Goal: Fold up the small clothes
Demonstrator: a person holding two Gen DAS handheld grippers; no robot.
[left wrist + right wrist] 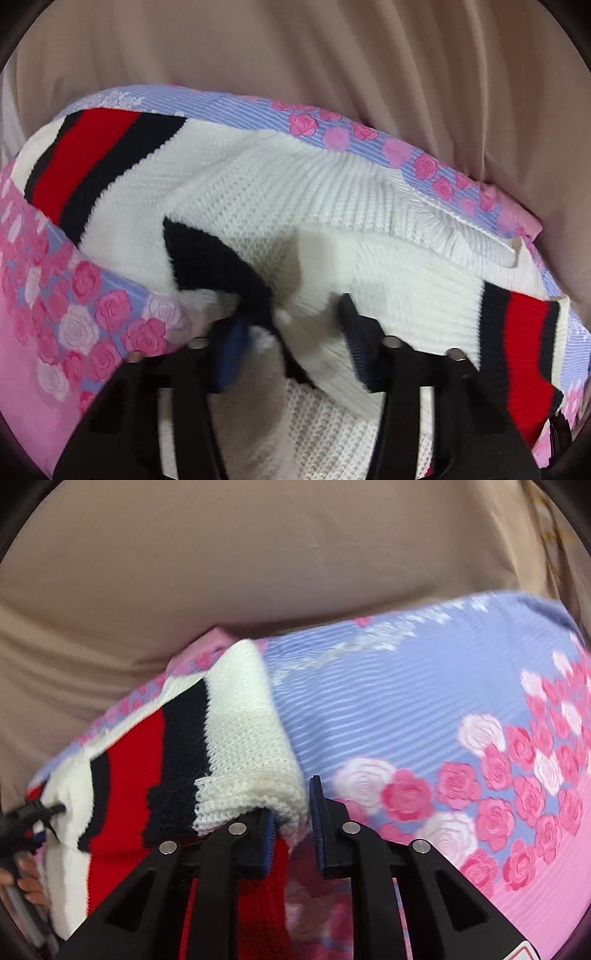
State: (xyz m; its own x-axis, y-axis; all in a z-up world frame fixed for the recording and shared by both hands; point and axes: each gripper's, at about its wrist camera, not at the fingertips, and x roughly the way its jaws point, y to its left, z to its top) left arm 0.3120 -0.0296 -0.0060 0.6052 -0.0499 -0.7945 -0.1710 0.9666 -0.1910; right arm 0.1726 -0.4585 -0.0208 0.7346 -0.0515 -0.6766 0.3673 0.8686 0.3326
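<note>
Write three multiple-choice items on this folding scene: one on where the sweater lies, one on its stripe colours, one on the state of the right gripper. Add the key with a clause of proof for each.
1. The knitted sweater lies on
A. a bare wooden floor
B. a floral mat spread over beige fabric
C. a metal rack

2. The bands on the white sweater are
A. green and yellow
B. red between black
C. all blue

3. The right gripper is
A. open beside the sweater's folded edge
C. out of view
B. shut on a sock

Key:
1 B: pink roses on lilac stripes show under the knit, with beige cloth beyond.
2 B: each band shows red flanked by black.
3 A: its blue pads stand apart, with the white knit edge against the left-hand pad only.
</note>
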